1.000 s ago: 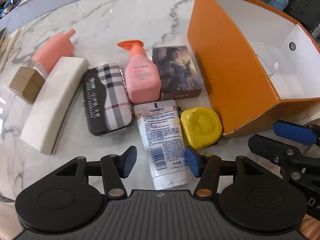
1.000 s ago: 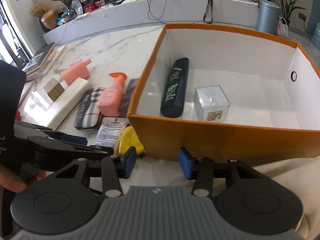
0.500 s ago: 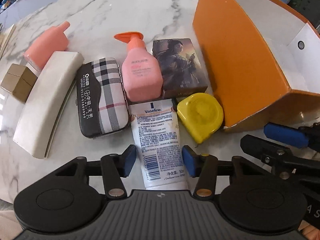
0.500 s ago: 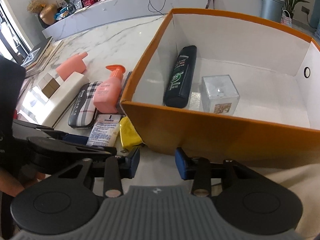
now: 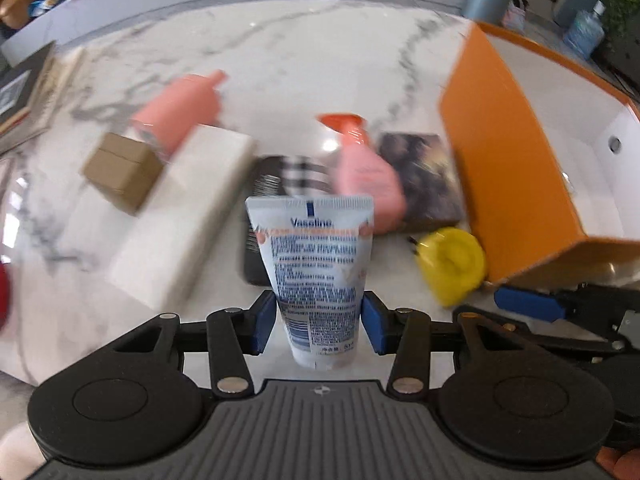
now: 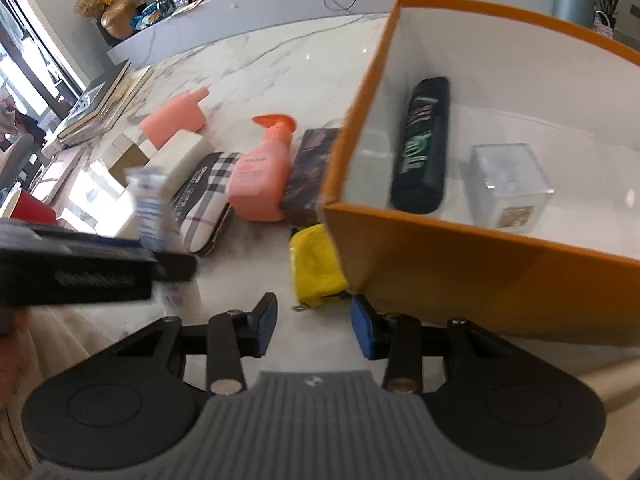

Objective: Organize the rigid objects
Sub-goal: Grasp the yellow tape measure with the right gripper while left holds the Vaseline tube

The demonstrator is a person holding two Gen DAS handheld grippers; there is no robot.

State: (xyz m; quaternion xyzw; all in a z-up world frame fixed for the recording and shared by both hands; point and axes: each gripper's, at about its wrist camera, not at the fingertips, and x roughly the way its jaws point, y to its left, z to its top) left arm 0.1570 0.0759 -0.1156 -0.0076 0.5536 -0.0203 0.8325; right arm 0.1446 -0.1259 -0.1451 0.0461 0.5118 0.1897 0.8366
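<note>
My left gripper (image 5: 319,322) is shut on a white Vaseline tube (image 5: 316,264) and holds it lifted off the marble table, crimped end pointing away; it also shows blurred in the right wrist view (image 6: 150,204). My right gripper (image 6: 313,326) is open and empty, just in front of a yellow tape measure (image 6: 316,266) by the near corner of the orange box (image 6: 460,252). The box holds a black bottle (image 6: 422,148) and a clear cube (image 6: 506,186).
On the table left of the box lie a pink pump bottle (image 5: 366,172), a picture card box (image 5: 420,178), a plaid case (image 5: 280,184), a white case (image 5: 180,216), a small brown box (image 5: 120,166) and a pink bottle (image 5: 176,112). Books (image 6: 96,104) lie at the far left.
My left gripper closed on the Vaseline tube and lifted it off the table. My right gripper moved closer to the yellow tape measure.
</note>
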